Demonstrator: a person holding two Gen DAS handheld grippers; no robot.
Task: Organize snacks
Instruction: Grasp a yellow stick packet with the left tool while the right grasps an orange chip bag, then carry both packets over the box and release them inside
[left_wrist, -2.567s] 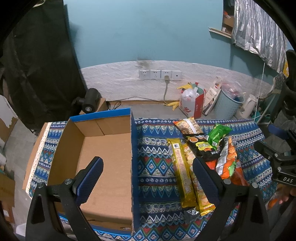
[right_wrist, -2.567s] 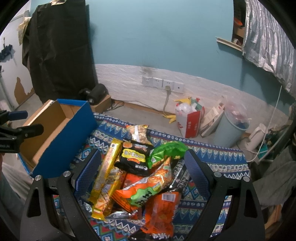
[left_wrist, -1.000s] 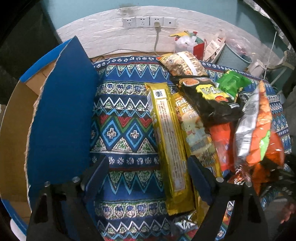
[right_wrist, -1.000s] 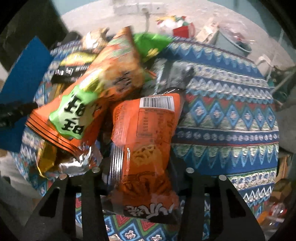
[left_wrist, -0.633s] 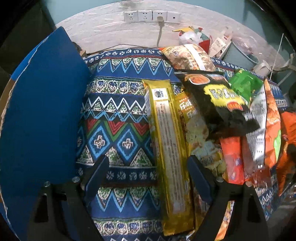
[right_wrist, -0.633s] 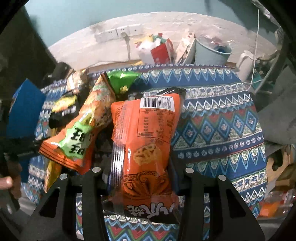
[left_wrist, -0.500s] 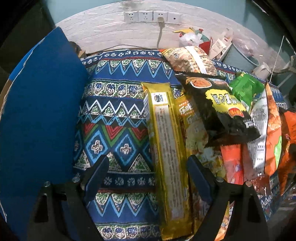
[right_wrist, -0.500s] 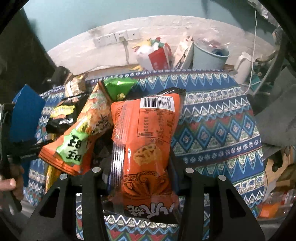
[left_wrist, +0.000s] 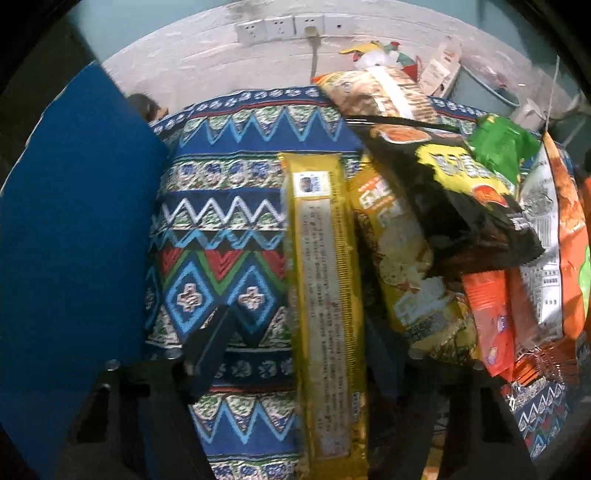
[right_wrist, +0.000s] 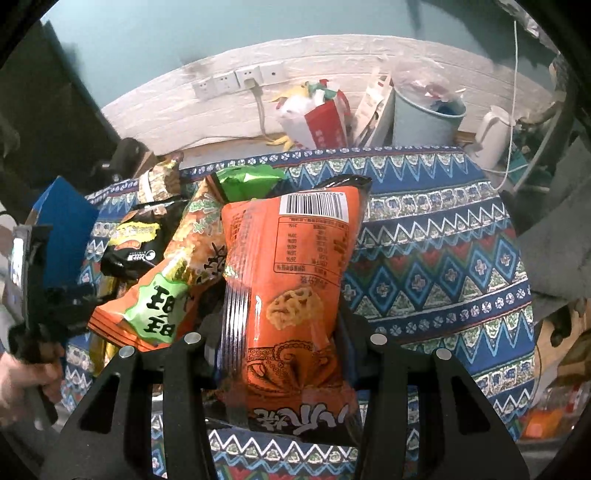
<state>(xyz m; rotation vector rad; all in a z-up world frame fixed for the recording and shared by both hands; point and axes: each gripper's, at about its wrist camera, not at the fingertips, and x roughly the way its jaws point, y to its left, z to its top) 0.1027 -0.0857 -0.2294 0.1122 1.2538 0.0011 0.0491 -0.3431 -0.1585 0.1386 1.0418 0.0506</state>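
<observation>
Flanking long yellow packet, jaws apart

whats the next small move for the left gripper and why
Probably close the left gripper on the long yellow packet: its fingers straddle the packet's near end with gaps either side. The right gripper already clamps the orange bag, and the blue box waits alongside.

Along the top of the right wrist view, white wall sockets sit upper centre. Right of them stand a red-and-white bag, a pale blue bin and a white kettle. A patterned cloth spreads below.
</observation>
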